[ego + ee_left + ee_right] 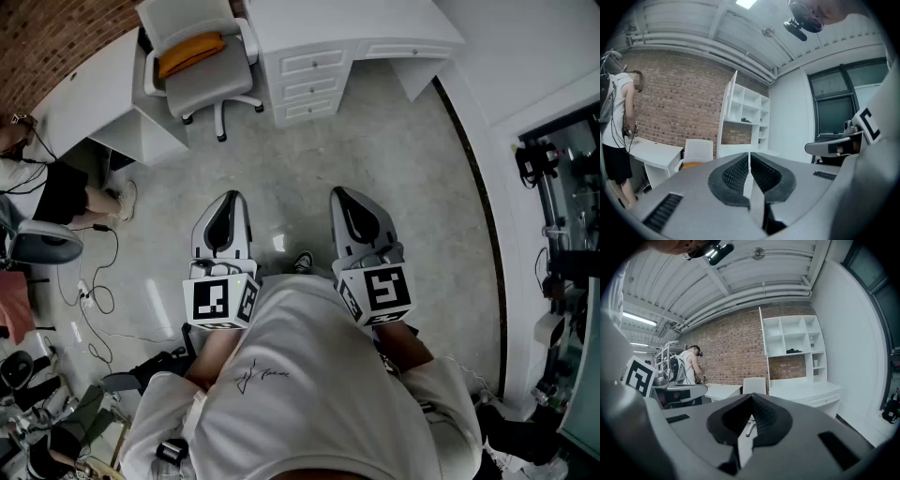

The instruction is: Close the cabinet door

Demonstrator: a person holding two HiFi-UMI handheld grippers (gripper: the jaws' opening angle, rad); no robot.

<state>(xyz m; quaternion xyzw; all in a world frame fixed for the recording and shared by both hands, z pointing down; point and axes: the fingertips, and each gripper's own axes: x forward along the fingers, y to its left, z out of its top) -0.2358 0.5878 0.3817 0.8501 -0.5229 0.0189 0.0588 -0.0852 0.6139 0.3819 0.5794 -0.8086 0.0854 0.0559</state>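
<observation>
A white shelf cabinet (751, 111) stands on a white desk against the brick wall, several steps ahead. Its tall door (729, 111) is swung open at the cabinet's left side. The right gripper view shows the same cabinet (792, 336) with the door (764, 345) edge-on. My left gripper (228, 201) and right gripper (344, 197) hang side by side over the floor, far from the cabinet. The left gripper (749, 157) is shut and holds nothing. The right gripper (751, 400) is likewise shut and holds nothing.
A white desk with drawers (314, 70) and an office chair (199, 58) with an orange cushion lie ahead. Another person (66, 192) is at a desk on the left, with cables (94, 295) on the floor. A glass-fronted rack (562, 234) lines the right wall.
</observation>
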